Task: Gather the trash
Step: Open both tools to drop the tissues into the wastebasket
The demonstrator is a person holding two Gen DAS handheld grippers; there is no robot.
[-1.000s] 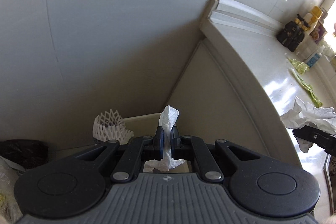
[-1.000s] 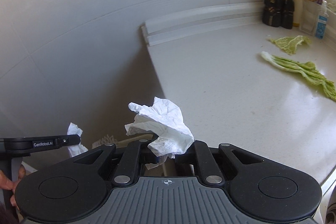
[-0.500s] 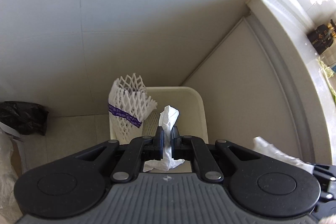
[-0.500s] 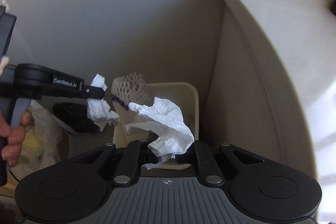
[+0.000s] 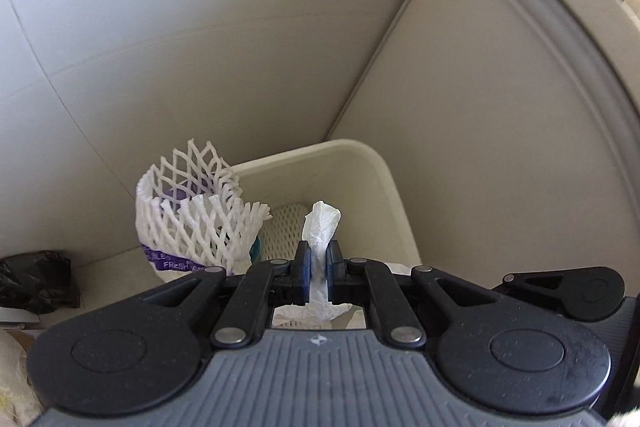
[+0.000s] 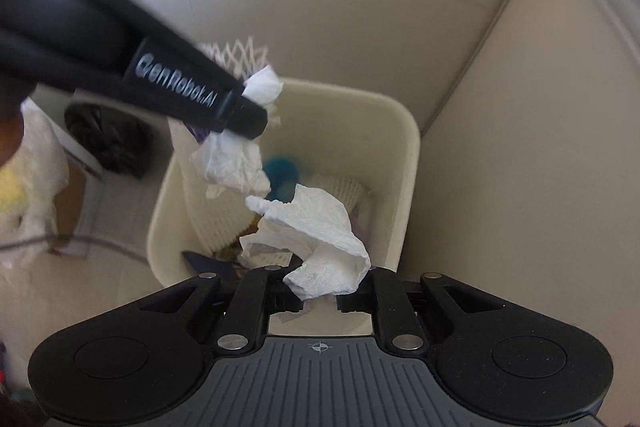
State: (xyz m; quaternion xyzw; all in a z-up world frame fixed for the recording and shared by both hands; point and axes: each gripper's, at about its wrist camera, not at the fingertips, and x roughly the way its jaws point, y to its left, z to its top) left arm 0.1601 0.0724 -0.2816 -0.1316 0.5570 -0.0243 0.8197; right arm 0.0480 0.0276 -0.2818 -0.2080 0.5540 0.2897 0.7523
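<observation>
Both grippers point steeply down over a cream waste bin that stands on the floor in the corner where a pale wall meets a cabinet side. Left gripper: jaws pinched nearly shut on a thin twisted strip of white tissue, which sticks up past the fingertips and hangs out below them, above the bin opening. In the right wrist view the same gripper crosses the upper left, blurred, its tissue dangling over the bin's near-left rim. Right gripper: jaws have just been opening; a gap shows between the fingertips, and a crumpled white tissue wad sits between and above them. Whether the pads still press on the wad I cannot tell. Bin contents: white foam fruit netting with a purple label leaning at the left rim, a teal object, ribbed white foam. A black bag lies on the floor left of the bin.
</observation>
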